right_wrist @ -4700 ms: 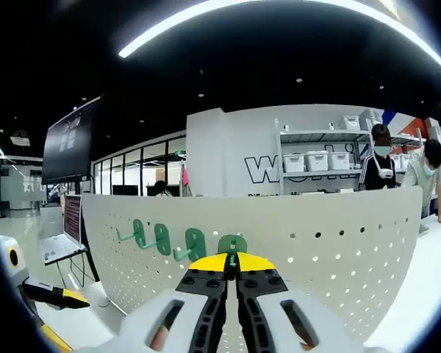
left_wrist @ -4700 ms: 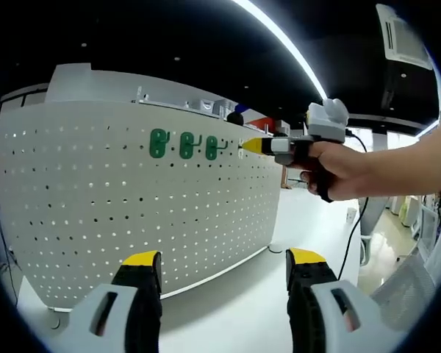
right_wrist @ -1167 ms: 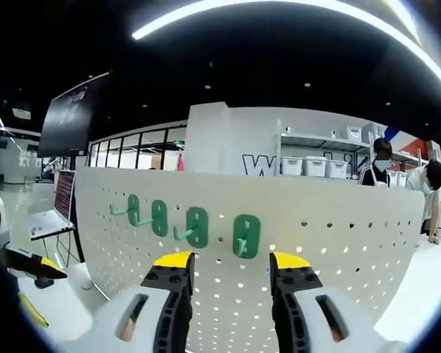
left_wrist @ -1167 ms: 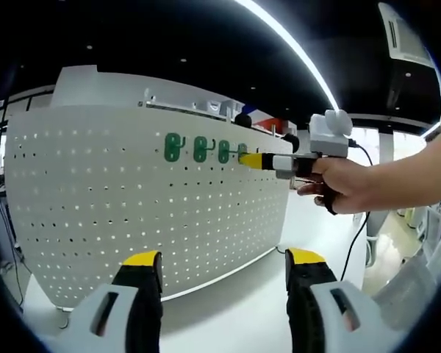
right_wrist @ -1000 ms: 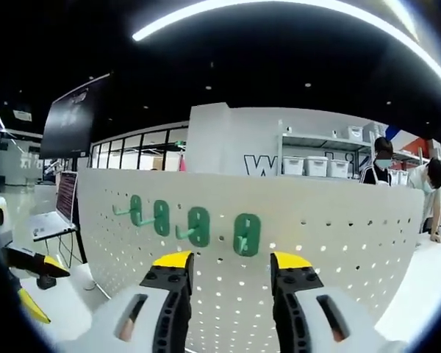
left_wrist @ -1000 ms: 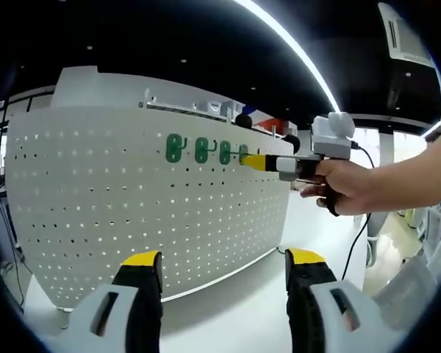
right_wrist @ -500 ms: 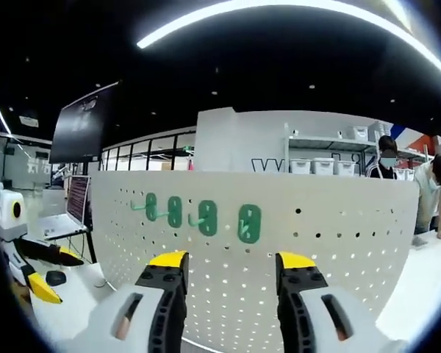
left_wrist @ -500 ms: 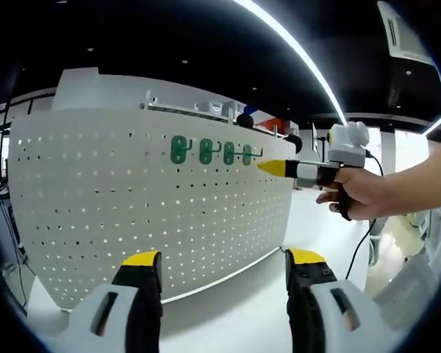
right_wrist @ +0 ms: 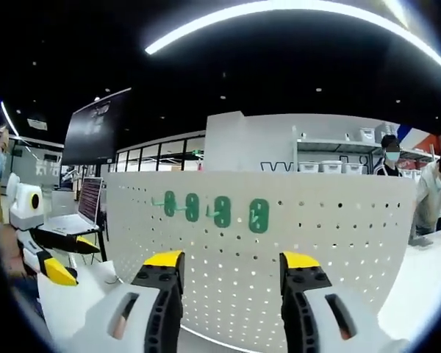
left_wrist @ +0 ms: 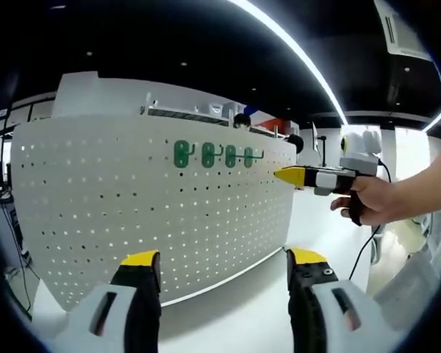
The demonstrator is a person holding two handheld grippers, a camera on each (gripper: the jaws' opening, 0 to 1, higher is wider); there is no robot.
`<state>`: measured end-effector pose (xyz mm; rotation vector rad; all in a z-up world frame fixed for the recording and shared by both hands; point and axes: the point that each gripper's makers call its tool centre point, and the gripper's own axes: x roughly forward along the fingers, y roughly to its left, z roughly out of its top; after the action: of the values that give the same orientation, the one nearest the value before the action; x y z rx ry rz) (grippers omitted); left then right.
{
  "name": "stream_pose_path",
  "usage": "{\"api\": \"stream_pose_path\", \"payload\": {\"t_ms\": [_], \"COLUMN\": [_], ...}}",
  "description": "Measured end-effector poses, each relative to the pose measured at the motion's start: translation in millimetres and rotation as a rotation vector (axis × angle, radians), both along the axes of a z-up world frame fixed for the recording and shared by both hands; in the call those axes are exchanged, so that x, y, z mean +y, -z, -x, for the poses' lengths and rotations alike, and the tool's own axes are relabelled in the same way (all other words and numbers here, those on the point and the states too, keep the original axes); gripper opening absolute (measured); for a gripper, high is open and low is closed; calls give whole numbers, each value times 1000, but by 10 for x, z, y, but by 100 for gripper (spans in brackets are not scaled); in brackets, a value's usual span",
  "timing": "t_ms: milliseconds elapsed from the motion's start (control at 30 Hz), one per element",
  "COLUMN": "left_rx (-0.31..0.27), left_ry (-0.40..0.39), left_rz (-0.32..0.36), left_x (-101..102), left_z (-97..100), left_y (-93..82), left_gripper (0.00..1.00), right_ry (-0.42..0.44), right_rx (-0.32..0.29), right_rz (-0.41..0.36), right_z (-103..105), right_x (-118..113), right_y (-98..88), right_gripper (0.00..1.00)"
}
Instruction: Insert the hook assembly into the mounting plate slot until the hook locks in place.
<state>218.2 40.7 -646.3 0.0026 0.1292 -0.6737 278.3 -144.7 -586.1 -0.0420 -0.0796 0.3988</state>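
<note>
A white perforated mounting plate (left_wrist: 132,213) stands upright on the table. Several green hook assemblies (left_wrist: 213,156) hang in a row near its top edge; the right-hand one (right_wrist: 259,215) sits flat against the plate. In the right gripper view the plate (right_wrist: 338,243) stands straight ahead. My right gripper (right_wrist: 231,259) is open and empty, off the plate and below the hooks. In the left gripper view, a hand holds the right gripper (left_wrist: 283,175) to the right of the hook row, clear of it. My left gripper (left_wrist: 222,259) is open and empty, low in front of the plate.
The plate stands on a white table (left_wrist: 242,316). The left gripper (right_wrist: 77,259) shows at the left of the right gripper view, near a laptop (right_wrist: 77,217). A dark monitor (right_wrist: 95,129) hangs above. Shelves with white bins (right_wrist: 331,168) and people (right_wrist: 430,195) are behind.
My right gripper was shut on the right-hand hook at the plate; it has opened, left the hook on the plate and drawn back to the right. The left gripper stayed open.
</note>
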Motion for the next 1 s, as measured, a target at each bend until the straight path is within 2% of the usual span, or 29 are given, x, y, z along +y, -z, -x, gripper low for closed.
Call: {"api": "stream_pose_path", "payload": {"t_ms": [633, 1000], "left_rx": [-35, -35], "left_ry": [-34, -56], "left_rz": [-30, -46], "left_x": [168, 298], "left_z": [59, 152], "left_y": [-71, 11], "left_gripper": [79, 88], "right_ry": [-16, -26], "right_rx": [-4, 11], "right_rz": [-35, -47], "right_z": [366, 617], "right_x": [-117, -185], "right_y": [127, 267], "right_gripper": [57, 60]}}
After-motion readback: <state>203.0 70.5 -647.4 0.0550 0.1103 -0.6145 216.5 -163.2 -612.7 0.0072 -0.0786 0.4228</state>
